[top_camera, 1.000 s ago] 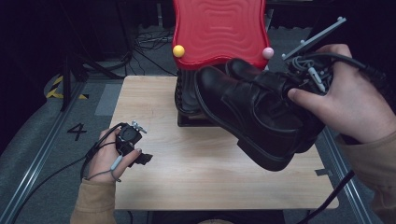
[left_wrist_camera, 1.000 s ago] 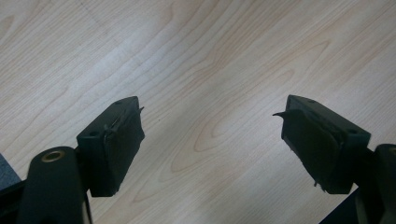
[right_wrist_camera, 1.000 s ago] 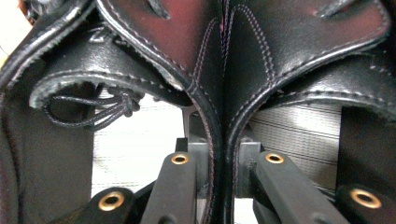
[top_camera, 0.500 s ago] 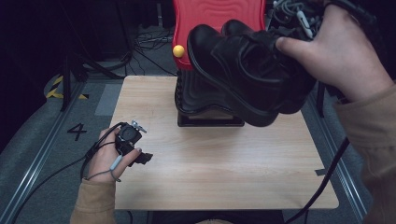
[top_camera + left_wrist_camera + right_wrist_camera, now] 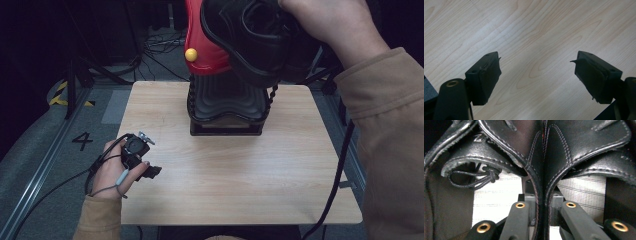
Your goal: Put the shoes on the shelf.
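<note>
A pair of black leather lace-up shoes (image 5: 260,37) hangs high above the far edge of the table, in front of the red wavy plastic panel (image 5: 204,45) with a yellow ball (image 5: 190,54) at its side. In the right gripper view the two shoes' inner collars (image 5: 541,162) are pressed side by side between the right gripper (image 5: 543,207), whose jaws are clamped on them; a knotted black lace (image 5: 487,175) dangles at the left. The right hand (image 5: 332,25) comes in from the top right in a tan sleeve (image 5: 387,130).

Below the shoes a black ribbed stand (image 5: 226,107) sits on the light wooden table (image 5: 240,175). Near the table's left edge the left hand (image 5: 114,172) rests with the left gripper (image 5: 536,75), its jaws wide apart over bare wood and holding nothing. A floor marking "4" (image 5: 82,141) lies left of the table.
</note>
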The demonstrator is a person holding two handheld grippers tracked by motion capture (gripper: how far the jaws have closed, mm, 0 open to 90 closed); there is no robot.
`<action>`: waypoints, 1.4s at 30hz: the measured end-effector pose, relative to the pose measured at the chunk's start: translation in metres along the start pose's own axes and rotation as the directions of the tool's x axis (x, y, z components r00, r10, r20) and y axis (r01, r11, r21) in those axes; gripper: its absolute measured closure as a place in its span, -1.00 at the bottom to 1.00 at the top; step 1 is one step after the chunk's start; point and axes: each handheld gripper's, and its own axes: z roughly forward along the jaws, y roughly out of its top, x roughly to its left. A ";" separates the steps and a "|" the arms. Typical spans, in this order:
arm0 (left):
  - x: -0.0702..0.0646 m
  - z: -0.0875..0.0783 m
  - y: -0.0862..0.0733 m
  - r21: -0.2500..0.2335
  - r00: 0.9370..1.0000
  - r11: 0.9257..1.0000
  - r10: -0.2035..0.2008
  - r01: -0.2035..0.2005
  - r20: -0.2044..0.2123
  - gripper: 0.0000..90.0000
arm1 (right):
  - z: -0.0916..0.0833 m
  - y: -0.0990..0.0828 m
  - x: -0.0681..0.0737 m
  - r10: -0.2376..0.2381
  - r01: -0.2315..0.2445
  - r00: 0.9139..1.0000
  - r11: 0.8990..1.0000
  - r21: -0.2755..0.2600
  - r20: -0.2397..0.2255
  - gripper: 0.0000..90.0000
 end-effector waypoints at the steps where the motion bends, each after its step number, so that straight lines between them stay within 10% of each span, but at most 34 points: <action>1: 0.000 0.000 0.000 -0.002 1.000 1.000 -0.001 0.001 -0.003 -0.53 | 0.001 0.006 0.000 0.009 -0.009 1.000 1.000 -0.009 0.011 0.84; 24: 0.010 0.003 -0.002 -0.018 0.999 1.000 -0.013 0.013 0.029 -0.53 | 0.034 0.078 -0.001 0.116 -0.088 0.984 0.977 -0.193 0.139 0.84; 42: 0.010 0.001 -0.003 -0.028 1.000 1.000 -0.012 0.013 0.029 -0.53 | 0.078 0.090 0.006 0.152 -0.094 0.967 0.959 -0.268 0.202 0.81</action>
